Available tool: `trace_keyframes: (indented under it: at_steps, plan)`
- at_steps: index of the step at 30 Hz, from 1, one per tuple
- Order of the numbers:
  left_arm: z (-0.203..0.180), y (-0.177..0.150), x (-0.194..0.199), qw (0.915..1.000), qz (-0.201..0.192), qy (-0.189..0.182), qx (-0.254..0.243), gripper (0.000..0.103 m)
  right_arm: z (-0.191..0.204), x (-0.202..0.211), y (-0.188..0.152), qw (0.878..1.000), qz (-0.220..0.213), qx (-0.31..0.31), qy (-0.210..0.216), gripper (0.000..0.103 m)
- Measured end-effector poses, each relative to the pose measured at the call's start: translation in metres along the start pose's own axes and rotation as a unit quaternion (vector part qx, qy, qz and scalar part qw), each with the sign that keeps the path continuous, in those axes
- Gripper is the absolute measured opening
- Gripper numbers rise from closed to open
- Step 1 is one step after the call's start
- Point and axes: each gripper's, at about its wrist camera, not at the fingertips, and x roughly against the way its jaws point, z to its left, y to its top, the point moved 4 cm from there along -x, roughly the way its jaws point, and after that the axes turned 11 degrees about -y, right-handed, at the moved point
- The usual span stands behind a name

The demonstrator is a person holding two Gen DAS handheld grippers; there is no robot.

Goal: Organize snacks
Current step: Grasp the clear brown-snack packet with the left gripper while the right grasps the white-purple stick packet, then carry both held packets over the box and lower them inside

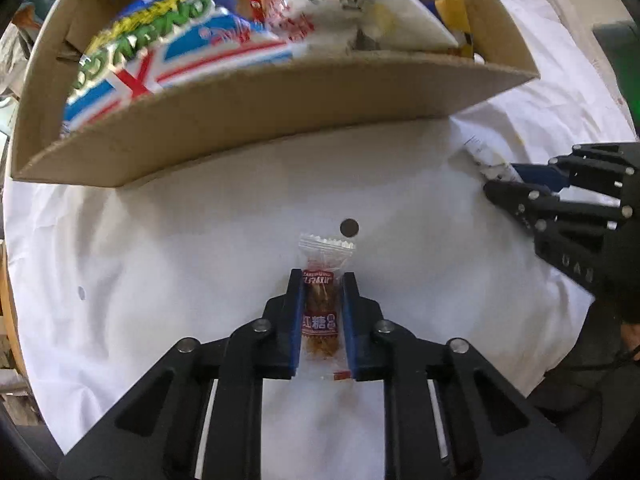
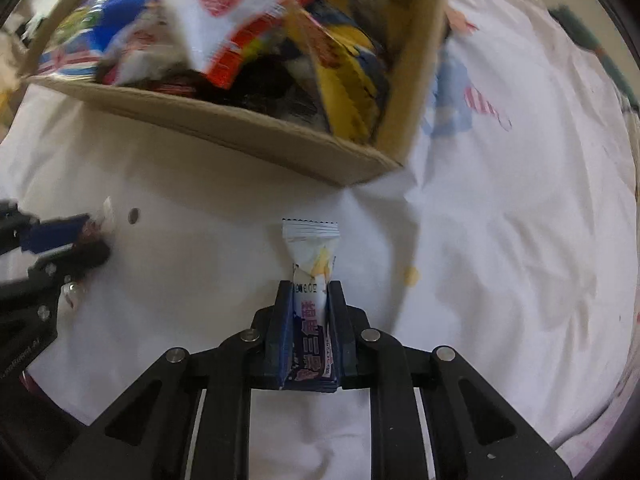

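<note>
My left gripper (image 1: 322,280) is shut on a small clear snack packet with a red label (image 1: 320,308), held above the white cloth. My right gripper (image 2: 310,288) is shut on a white and dark blue snack stick (image 2: 311,312). A cardboard box (image 1: 280,120) full of snack bags stands just beyond both grippers; it also shows in the right wrist view (image 2: 248,136). The right gripper appears at the right of the left wrist view (image 1: 508,184), and the left gripper at the left of the right wrist view (image 2: 92,236).
A white cloth (image 1: 200,260) covers the surface, with a small dark round spot (image 1: 349,227) on it. The cloth carries printed cartoon figures (image 2: 460,96) to the right of the box. Bags in the box include a blue, white and red one (image 1: 152,60).
</note>
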Motion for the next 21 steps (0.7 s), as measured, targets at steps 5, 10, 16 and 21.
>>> trace_keyframes:
  at_steps: [5,10,16,21]
  plan:
    - [0.007,0.001,0.006,0.9999,-0.008,0.007,0.014,0.014,0.000,0.010,-0.001,1.000,-0.007,-0.011,0.019,0.017]
    - [0.021,-0.003,0.020,0.9993,-0.021,0.020,0.025,0.014,-0.010,0.034,0.000,0.998,-0.021,-0.026,0.050,0.018]
    - [0.032,-0.004,0.049,0.9974,-0.050,0.044,0.025,0.014,0.000,0.072,-0.004,0.992,-0.055,-0.036,0.109,0.018]
    - [0.053,-0.011,0.083,0.9953,-0.068,0.053,0.044,0.014,0.022,0.101,0.000,0.986,-0.086,-0.005,0.144,0.018]
